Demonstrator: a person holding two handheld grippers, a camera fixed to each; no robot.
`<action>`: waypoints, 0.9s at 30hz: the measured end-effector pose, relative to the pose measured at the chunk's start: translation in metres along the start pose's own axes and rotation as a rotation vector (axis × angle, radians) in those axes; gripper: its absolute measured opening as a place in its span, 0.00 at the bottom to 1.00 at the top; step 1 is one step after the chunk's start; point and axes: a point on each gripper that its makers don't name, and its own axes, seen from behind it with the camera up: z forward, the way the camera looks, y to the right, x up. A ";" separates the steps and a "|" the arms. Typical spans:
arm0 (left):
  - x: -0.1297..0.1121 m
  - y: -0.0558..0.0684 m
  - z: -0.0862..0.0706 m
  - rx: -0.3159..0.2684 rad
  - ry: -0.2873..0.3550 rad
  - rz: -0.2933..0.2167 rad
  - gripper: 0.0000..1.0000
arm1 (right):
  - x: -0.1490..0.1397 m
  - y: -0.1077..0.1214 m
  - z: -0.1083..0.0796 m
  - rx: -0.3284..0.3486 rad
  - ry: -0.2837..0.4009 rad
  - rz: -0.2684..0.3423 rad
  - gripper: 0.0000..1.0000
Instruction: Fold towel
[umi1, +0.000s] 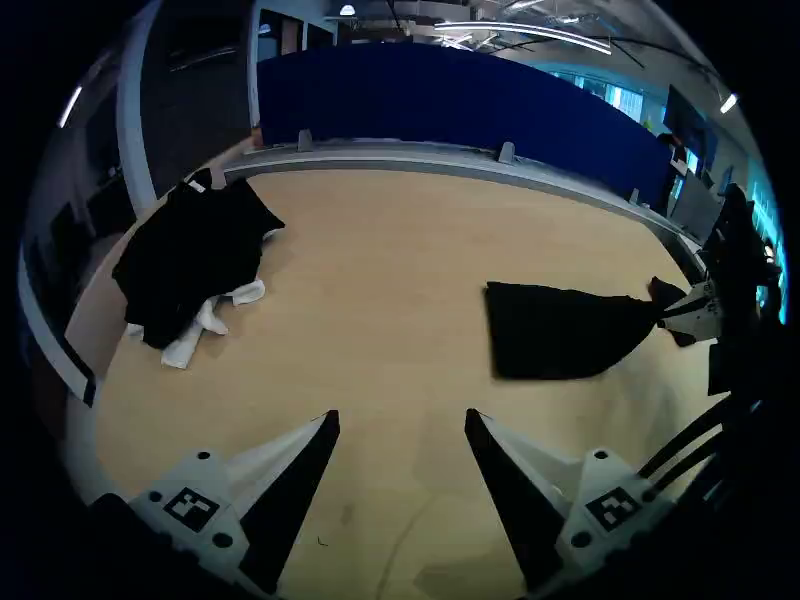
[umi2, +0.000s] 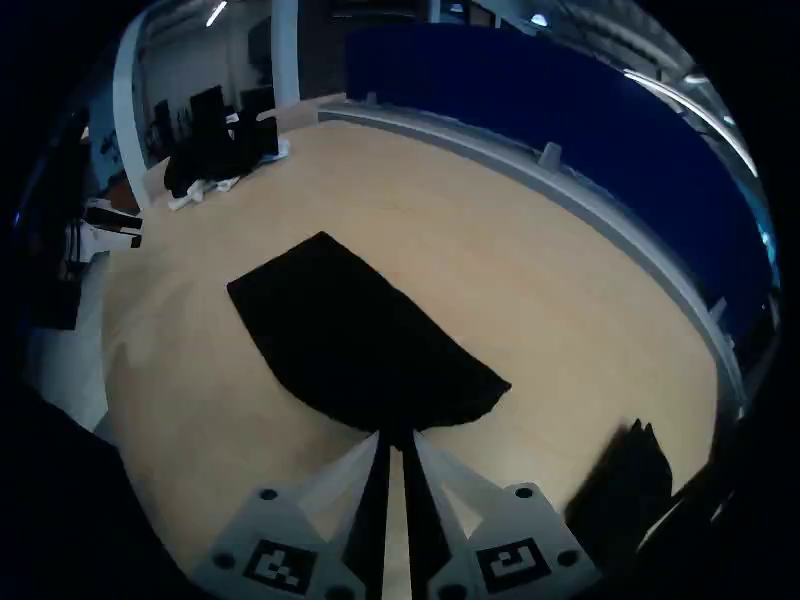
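Step in hand, judged: fold started, one corner secured.
- Right gripper: fingers clamped on near edge of black towel, 6 o'clock in right gripper view.
- Left gripper: jaws spread wide, empty, above bare table.

Towel: 3 o'clock in left gripper view, flat on table, roughly rectangular, bunched to point at pinched corner.

Next move, judged: left gripper takes second corner on same edge, then both carry edge over evenly.

Cloth pile: 9 o'clock, well apart.
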 end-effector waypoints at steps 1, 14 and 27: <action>0.001 0.000 -0.001 0.000 0.003 -0.002 0.93 | 0.008 0.000 0.000 0.000 0.008 -0.007 0.08; 0.004 0.000 -0.007 -0.007 0.020 -0.028 0.93 | 0.068 -0.009 0.010 0.019 0.044 -0.091 0.08; 0.009 -0.009 -0.010 -0.004 0.041 -0.050 0.93 | 0.103 -0.049 0.032 0.088 0.053 -0.151 0.08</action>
